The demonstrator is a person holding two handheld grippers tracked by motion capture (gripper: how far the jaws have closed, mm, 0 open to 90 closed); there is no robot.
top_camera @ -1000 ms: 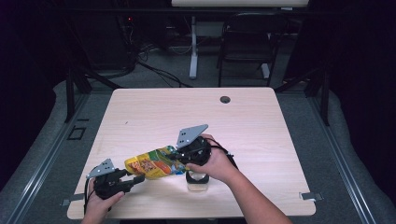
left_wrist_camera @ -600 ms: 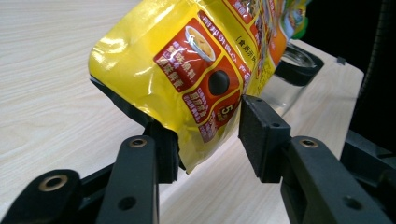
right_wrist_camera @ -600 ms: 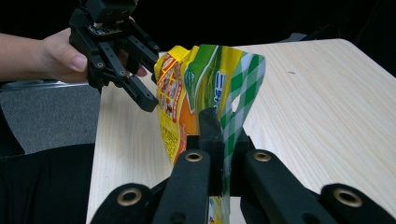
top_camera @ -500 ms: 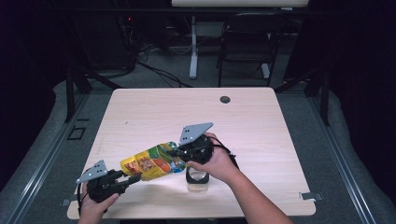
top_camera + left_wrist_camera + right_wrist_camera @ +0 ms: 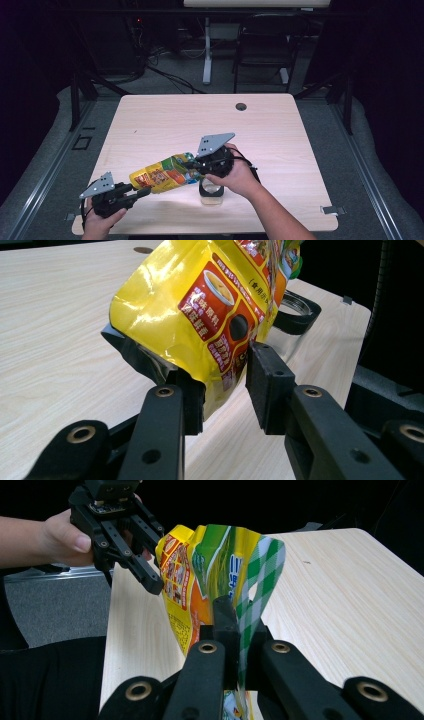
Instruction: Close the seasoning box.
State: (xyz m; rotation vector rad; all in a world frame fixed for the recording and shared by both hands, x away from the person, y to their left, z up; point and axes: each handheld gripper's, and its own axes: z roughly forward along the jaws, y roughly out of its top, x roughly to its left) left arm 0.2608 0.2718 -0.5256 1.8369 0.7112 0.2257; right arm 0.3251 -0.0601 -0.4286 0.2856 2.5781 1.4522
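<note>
Claw pads of the right claw (image 5: 235,645) are clamped tight on the green-checked top edge of a yellow food pouch (image 5: 162,173), with the black jaws pressed together and the foil pinched flat between them. In the high view that right claw (image 5: 192,164) sits above the near middle of the bench (image 5: 280,125), gripped by the person's right hand (image 5: 237,175), and carries a grey three-cornered plate (image 5: 215,143) on top.

From that pinch the pouch hangs clear of the bench and slants down toward the near left corner, its printed red and orange face turned upward. Its lower end lies between the jaws of the left claw (image 5: 225,385). Those jaws have just been closing; the left pad meets the crumpled silver bottom fold, while the right pad stands at the printed face, and I cannot tell whether it presses. In the high view the left claw (image 5: 134,195) is held by the left hand (image 5: 97,225) at the near edge.

Under the right hand a clear glass jar (image 5: 211,192) with a black band stands on the bench. A small dark hole (image 5: 241,106) marks the far side of the wood.
</note>
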